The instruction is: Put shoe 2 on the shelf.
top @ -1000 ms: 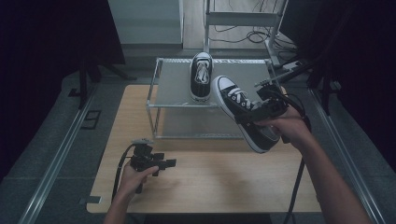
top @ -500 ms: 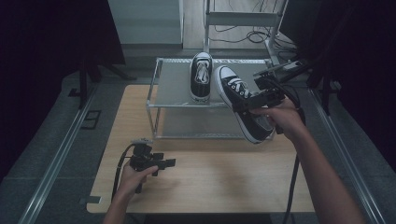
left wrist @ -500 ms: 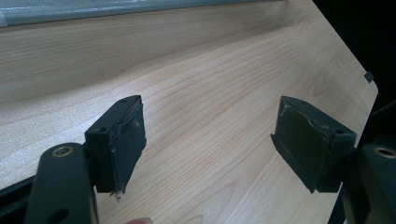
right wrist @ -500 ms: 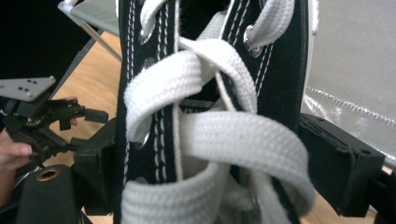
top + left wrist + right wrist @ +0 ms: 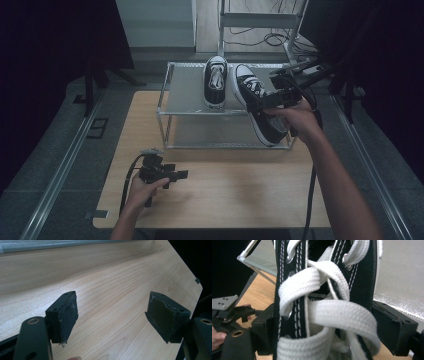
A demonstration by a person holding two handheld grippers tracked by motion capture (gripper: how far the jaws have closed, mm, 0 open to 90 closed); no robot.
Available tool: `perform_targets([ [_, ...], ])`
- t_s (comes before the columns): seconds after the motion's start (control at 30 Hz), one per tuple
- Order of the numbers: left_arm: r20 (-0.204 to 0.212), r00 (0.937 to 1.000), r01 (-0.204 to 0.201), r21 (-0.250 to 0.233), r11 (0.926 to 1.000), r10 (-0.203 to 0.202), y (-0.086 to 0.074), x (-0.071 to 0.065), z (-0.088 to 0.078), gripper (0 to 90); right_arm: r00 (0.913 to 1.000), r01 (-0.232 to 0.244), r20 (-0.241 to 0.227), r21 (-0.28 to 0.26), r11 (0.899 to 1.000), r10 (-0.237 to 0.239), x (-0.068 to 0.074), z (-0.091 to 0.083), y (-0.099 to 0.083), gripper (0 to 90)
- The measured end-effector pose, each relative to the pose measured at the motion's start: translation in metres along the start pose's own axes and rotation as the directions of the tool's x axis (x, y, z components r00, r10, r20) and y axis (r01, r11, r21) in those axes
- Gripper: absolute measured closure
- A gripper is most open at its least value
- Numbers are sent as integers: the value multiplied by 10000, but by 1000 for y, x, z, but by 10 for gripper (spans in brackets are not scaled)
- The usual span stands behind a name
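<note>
Nearest to the person, the left gripper [image 5: 172, 175] rests low over the wooden table [image 5: 235, 185]; its jaws stand apart with nothing between them. Farther away, the right gripper [image 5: 257, 104] clamps a black sneaker [image 5: 260, 110] by its laced middle, over the front edge of the metal rack [image 5: 185, 95]. Just beside it, a second sneaker [image 5: 215, 82] stands on the rack's top shelf.

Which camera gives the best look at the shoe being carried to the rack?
The high view: the carried shoe appears whole, toe over the rack, clamped by the right hand-held gripper. The right gripper view gives a close-up of its laces.
</note>
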State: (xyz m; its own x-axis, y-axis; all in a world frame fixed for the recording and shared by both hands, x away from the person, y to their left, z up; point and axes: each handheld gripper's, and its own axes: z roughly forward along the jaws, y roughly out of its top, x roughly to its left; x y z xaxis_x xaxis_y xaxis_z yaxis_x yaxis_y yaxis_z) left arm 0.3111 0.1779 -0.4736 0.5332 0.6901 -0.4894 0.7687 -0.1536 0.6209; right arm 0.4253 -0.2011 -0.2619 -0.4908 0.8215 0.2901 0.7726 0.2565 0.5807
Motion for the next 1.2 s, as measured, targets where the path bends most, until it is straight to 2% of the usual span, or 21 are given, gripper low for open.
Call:
perform_targets([
  [0.53, 24, 10000, 53, -40, 10000, -53, 0, 0, -1, 249, 9976, -563, 415, -4, 9984, 563, -1, 11, 19, 164],
  [0.93, 76, 10000, 45, -87, 10000, -44, 0, 1, -3, 249, 9904, -1136, 777, -176, 9934, 1146, 2, 20, 35, 164],
  [1.2, 44, 10000, 19, -90, 10000, -19, 0, 1, -4, 249, 9818, -1591, 1002, -283, 9869, 1612, 1, 24, 44, 164],
])
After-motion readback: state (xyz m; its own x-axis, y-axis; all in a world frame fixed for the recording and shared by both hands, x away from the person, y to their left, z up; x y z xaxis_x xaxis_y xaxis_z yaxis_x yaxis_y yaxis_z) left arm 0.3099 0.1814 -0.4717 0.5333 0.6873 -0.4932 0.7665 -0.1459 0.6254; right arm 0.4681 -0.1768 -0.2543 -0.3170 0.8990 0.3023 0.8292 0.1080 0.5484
